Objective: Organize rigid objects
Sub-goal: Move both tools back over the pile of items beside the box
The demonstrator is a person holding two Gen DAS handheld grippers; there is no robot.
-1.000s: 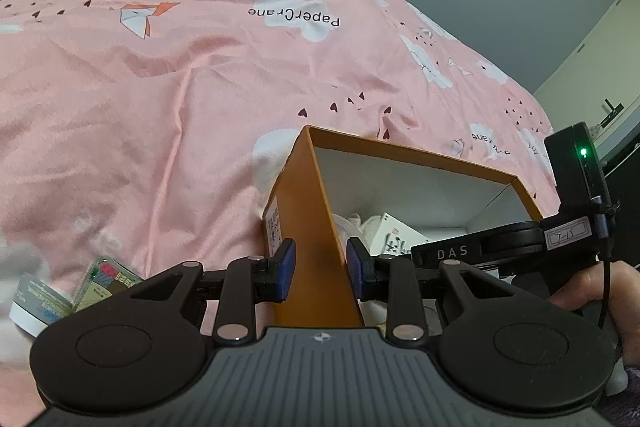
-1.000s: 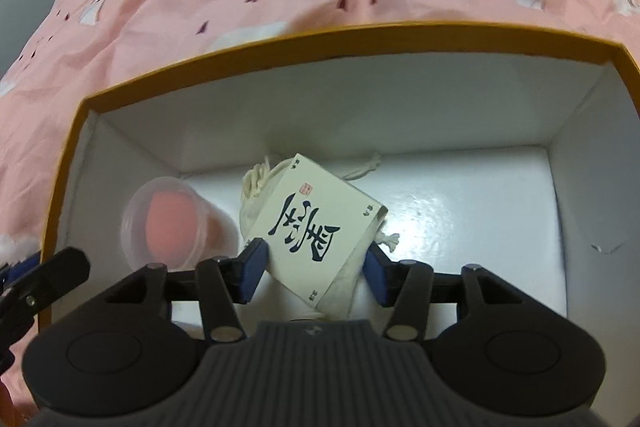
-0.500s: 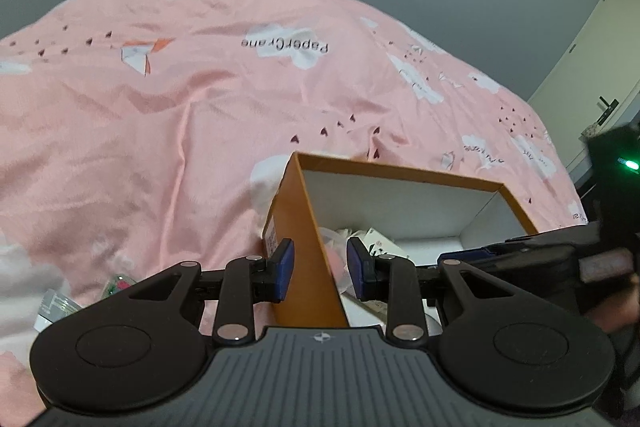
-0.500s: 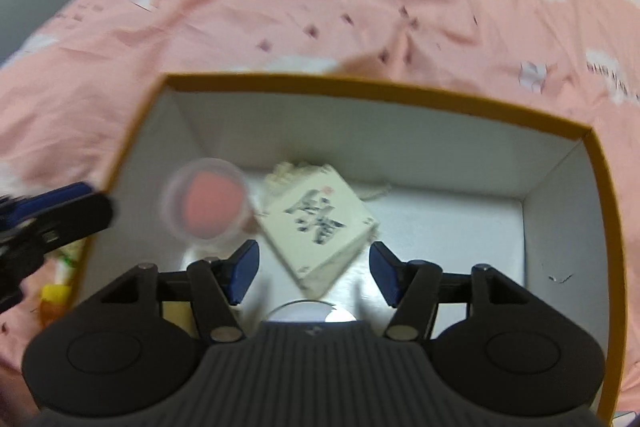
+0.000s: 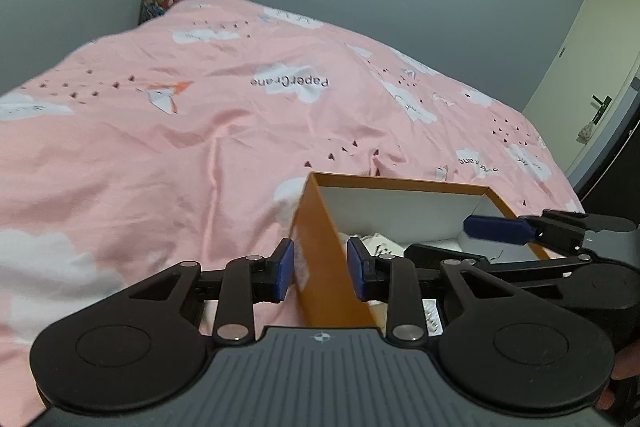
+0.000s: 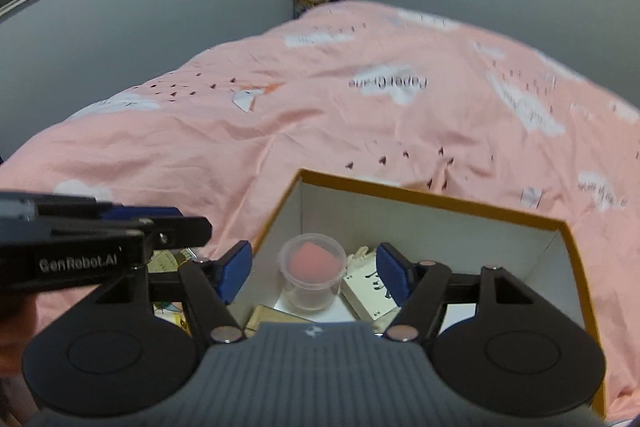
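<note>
Two items, a lidded cup (image 6: 313, 273) and a card box (image 6: 370, 293), lie in the orange box (image 6: 432, 201); left jaws clamp its wall, right jaws opening, empty.

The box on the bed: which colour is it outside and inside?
The box is orange outside and white inside; the right wrist view shows it best.

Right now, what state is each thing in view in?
orange box: open, no lid, on the bedcover.
clear cup: upright inside the box, pink thing inside.
white card box: lying in the box.
left gripper: shut on the box wall.
right gripper: opening, holding nothing.
</note>
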